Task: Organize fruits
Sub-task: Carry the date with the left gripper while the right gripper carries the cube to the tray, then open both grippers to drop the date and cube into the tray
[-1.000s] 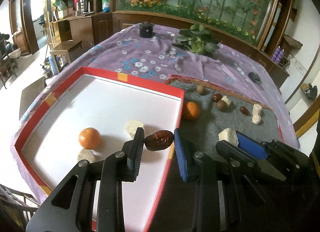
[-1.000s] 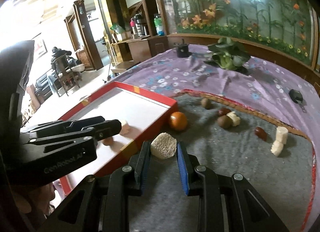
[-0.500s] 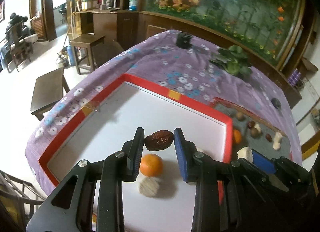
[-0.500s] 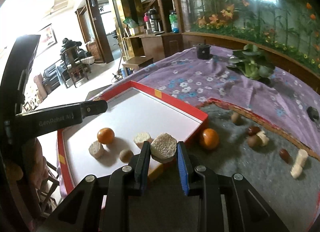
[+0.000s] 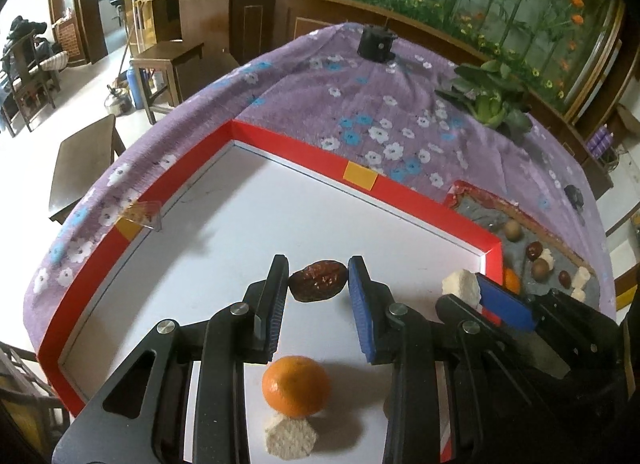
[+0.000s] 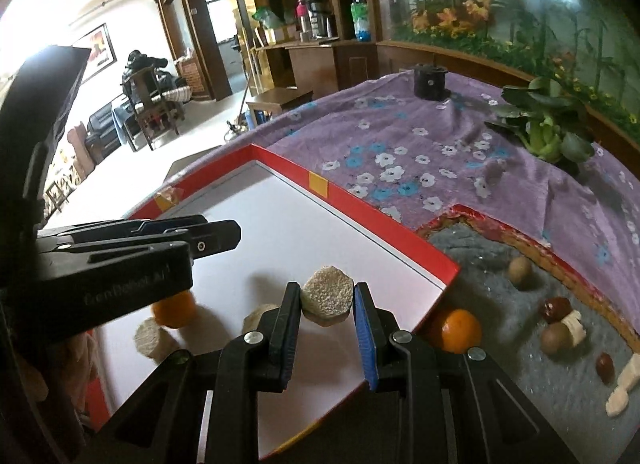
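Observation:
My left gripper (image 5: 318,278) is shut on a wrinkled dark red date (image 5: 318,285), held above the white floor of the red-rimmed tray (image 5: 408,192). Below it in the tray lie an orange (image 5: 296,386) and a pale spongy chunk (image 5: 290,436). My right gripper (image 6: 327,302) is shut on another pale spongy chunk (image 6: 327,301) over the tray's right part; it also shows in the left wrist view (image 5: 460,288). The left gripper (image 6: 192,238) reaches in from the left in the right wrist view, over the orange (image 6: 174,310) and a chunk (image 6: 152,340).
A grey felt mat (image 6: 500,288) right of the tray holds an orange (image 6: 458,330), brown round fruits (image 6: 520,270), dates (image 6: 556,308) and white pieces (image 6: 622,384). A leafy plant (image 6: 548,128) and a black cup (image 6: 430,82) stand on the purple flowered cloth (image 6: 400,144). The table edge drops off left.
Both grippers have travelled left from the grey mat to over the white tray, each still gripping its piece. The orange and chunk in the tray now lie beneath the left gripper.

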